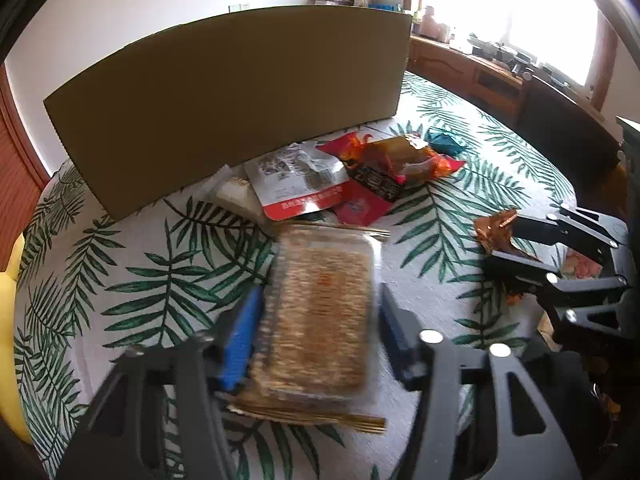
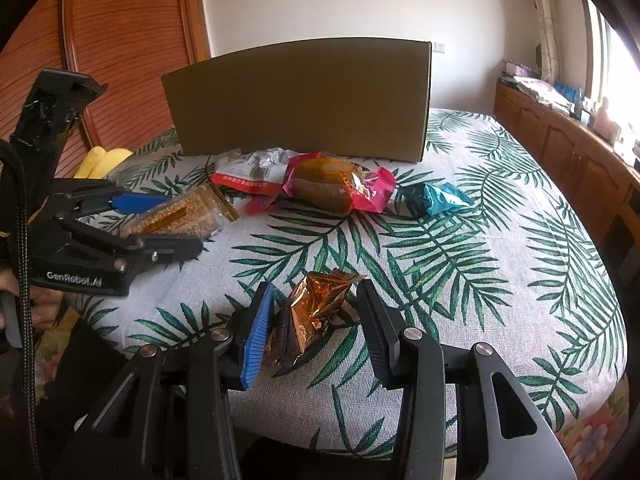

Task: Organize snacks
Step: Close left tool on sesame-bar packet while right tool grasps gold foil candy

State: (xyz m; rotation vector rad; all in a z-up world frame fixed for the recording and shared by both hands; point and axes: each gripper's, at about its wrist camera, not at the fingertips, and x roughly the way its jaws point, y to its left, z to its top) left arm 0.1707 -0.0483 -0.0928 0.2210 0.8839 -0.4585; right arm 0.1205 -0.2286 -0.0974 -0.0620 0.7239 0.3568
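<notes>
My left gripper [image 1: 316, 312] is shut on a clear pack of golden grain bars [image 1: 320, 312], held just above the table; the pack also shows in the right wrist view [image 2: 176, 216]. My right gripper [image 2: 316, 312] has its jaws apart around a crumpled copper foil snack packet [image 2: 316, 308], which rests against the blue left pad; the right pad stands clear of it. The same packet shows in the left wrist view [image 1: 496, 232]. A brown cardboard box [image 2: 304, 100] stands at the back of the table.
In front of the box lie a white and red pouch [image 2: 248, 176], a pink wrapped brown cake [image 2: 336, 188] and a small teal packet [image 2: 440, 198]. The leaf-print tablecloth [image 2: 480, 280] covers the table. A yellow object [image 2: 102, 162] sits at the left edge, wooden cabinets [image 2: 560, 148] on the right.
</notes>
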